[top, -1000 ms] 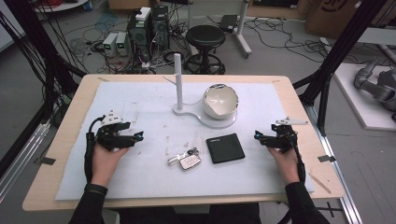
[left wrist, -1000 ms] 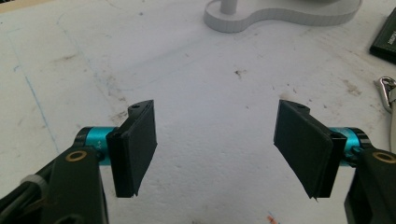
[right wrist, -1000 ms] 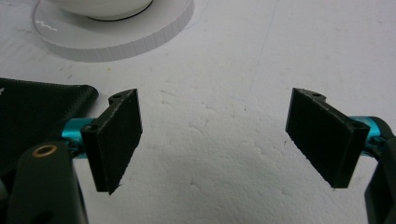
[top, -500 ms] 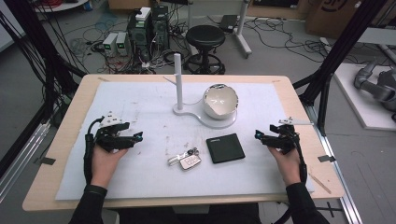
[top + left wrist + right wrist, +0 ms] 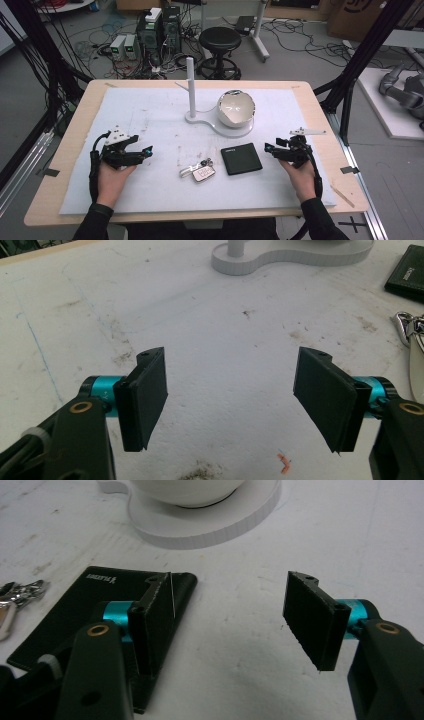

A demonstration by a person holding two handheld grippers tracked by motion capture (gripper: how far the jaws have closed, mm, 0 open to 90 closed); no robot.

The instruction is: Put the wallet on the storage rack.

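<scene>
Your left claw and right claw both gape wide, empty, flanking keys and wallet.

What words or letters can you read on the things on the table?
Black wallet: small pale print near one corner, seen upside down and too blurred to read.
Cardboard box on the floor beyond the table: large dark letters, cut off by the picture edge, not readable.
Key fob: no text can be made out.
</scene>
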